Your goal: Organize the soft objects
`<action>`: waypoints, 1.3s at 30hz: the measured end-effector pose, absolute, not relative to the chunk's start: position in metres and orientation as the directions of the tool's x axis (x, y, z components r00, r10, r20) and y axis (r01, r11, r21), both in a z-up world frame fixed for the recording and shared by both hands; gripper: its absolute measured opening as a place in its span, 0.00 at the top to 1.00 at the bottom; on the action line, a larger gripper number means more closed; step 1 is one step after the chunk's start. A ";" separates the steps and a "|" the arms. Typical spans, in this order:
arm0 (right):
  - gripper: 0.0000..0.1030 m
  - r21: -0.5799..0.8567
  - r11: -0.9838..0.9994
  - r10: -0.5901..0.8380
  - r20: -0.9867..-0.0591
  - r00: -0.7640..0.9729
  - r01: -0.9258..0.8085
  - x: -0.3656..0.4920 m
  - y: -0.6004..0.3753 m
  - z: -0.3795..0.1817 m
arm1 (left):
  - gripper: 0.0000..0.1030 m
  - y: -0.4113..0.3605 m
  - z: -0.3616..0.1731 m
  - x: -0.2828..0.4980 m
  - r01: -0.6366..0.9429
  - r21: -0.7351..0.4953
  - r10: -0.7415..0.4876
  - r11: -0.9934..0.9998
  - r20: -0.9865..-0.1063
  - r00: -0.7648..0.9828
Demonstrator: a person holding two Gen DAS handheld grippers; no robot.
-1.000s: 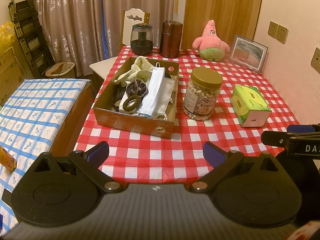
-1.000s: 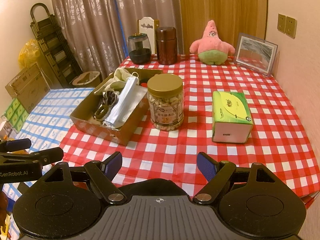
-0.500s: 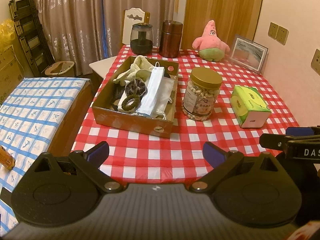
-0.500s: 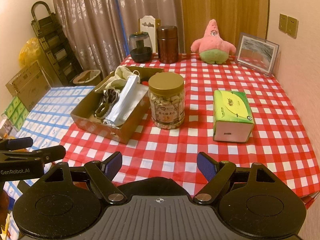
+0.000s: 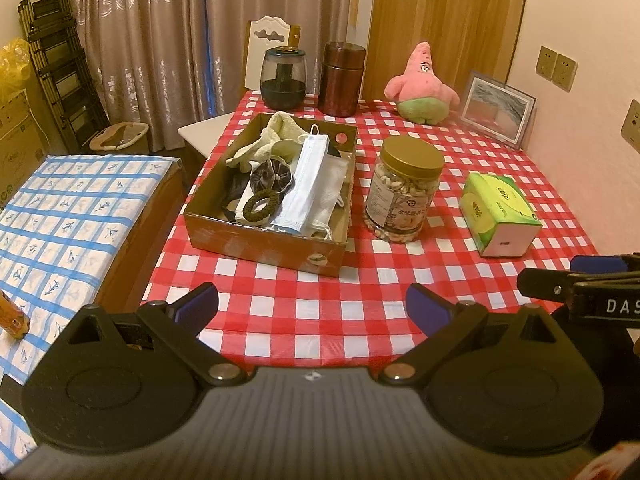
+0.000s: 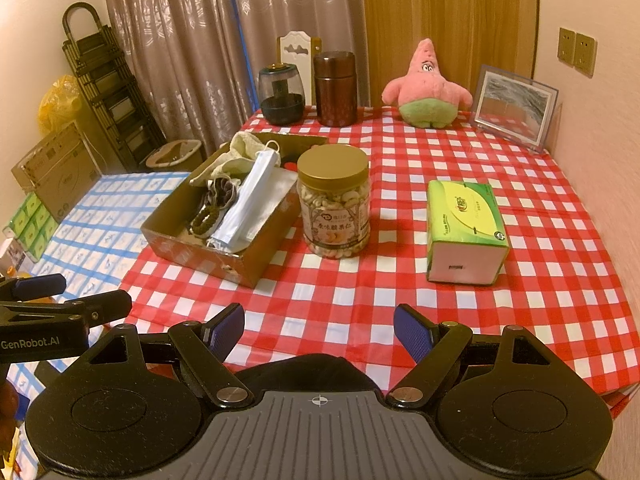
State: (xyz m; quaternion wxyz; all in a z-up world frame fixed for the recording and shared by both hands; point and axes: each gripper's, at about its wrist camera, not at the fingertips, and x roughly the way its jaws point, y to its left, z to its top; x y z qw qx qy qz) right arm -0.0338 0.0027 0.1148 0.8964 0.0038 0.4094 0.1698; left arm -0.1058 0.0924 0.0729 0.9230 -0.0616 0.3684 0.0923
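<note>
- My left gripper (image 5: 312, 306) is spread wide with nothing between its blue pads (image 5: 198, 303), held over the near edge of the table (image 5: 360, 280)
- My right gripper (image 6: 319, 330) is spread wide too and holds nothing, also over the near edge, to the right of the left one
- The box (image 5: 264, 244) sits on the left part of the checked cloth, its long side running away from me
- In the box, a mask (image 5: 306, 184) lies lengthwise down the middle, on top of a white cloth (image 5: 334, 188)
- A dark scrunchie (image 5: 262, 206) lies at the near end just left of the mask, and a grey one (image 5: 272, 174) sits just behind it
- A cream towel (image 5: 276, 136) is bunched at the far end of the box
- Something black lies under the scrunchies by the left wall; I cannot make out what it is
- A jar (image 6: 334, 204) of nuts with a gold lid stands just right of the box, close to its wall, though I cannot tell if they touch
- A tissue pack (image 6: 466, 230) lies right of the jar, well apart from it
- A pink plush (image 6: 426, 88) sits upright at the far edge, beside a picture frame (image 6: 514, 106)
- A dark glass jar (image 6: 280, 96) and a brown canister (image 6: 335, 88) stand side by side at the far left edge
</note>
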 end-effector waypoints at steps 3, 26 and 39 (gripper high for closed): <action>0.21 0.147 0.942 0.308 -0.732 0.607 -0.301 -0.034 0.003 0.115 | 0.03 0.093 0.073 -0.106 -0.216 -0.045 0.126 0.975 -0.691 0.712; 0.21 0.147 0.942 0.308 -0.732 0.607 -0.302 -0.033 0.002 0.115 | 0.03 0.090 0.075 -0.105 -0.218 -0.049 0.125 0.975 -0.689 0.713; 0.21 0.147 0.942 0.308 -0.732 0.607 -0.302 -0.034 0.002 0.114 | 0.03 0.090 0.075 -0.105 -0.217 -0.049 0.124 0.975 -0.689 0.714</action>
